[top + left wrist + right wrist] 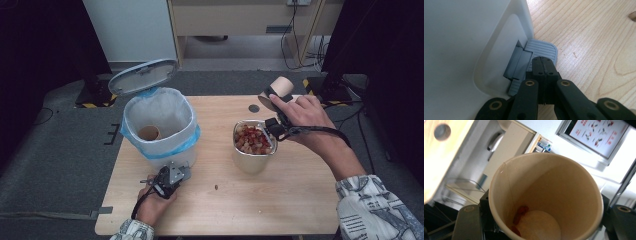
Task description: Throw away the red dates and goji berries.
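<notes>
A white pedal bin (167, 156) with a blue liner stands on the left of the table, its grey lid (142, 76) raised. A paper cup (148, 132) lies inside it. My left gripper (176, 172) is at the bin's base, its jaws shut and empty, the tips (543, 60) resting on the grey pedal (544, 47). My right gripper (280, 102) is shut on another paper cup (278, 89), held tilted above and behind a metal container (251, 162) of red and tan food pieces (252, 140). In the right gripper view, this cup (554, 185) has a few red bits at its bottom.
The wooden table (285, 200) has a small crumb (216, 187) near its middle and a round hole (254, 108) behind the metal container. Dark stands and cables lie on the floor beyond the table's far edge.
</notes>
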A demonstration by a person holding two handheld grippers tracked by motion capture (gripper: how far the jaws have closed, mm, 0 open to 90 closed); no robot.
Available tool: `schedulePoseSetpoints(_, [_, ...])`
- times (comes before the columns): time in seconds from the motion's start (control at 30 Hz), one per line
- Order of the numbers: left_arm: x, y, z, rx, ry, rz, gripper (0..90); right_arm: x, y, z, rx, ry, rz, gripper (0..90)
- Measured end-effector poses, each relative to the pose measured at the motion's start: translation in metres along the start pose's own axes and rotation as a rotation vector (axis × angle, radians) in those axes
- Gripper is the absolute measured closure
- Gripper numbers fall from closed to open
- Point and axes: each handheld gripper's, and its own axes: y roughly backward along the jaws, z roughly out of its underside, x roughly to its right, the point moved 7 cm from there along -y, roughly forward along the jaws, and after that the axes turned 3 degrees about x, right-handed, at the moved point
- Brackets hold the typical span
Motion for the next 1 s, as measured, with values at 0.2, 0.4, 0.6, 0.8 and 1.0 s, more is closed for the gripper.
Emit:
schedulePoseSetpoints(0.2, [0.000,0.000,0.000,0.000,0.000,0.000,89.9,-0.001,-0.003,0.001,0.020,-0.192,-0.011,31.1])
schedulePoseSetpoints(0.4, [0.000,0.000,0.000,-0.002,0.000,0.001,89.9,-0.001,-0.004,-0.003,0.033,-0.240,-0.017,31.0])
schedulePoseSetpoints(0.6, [0.000,0.000,0.000,-0.001,-0.001,0.000,89.9,0.001,-0.007,-0.011,0.060,-0.320,-0.024,30.8])
schedulePoseSetpoints(0.8, [0.000,0.000,0.000,-0.001,0.000,0.001,89.9,0.004,-0.012,-0.021,0.097,-0.407,-0.032,30.7])
schedulePoseSetpoints(1.0, [0.000,0.000,0.000,-0.002,-0.001,0.001,89.9,0.009,-0.015,-0.029,0.126,-0.473,-0.032,30.6])
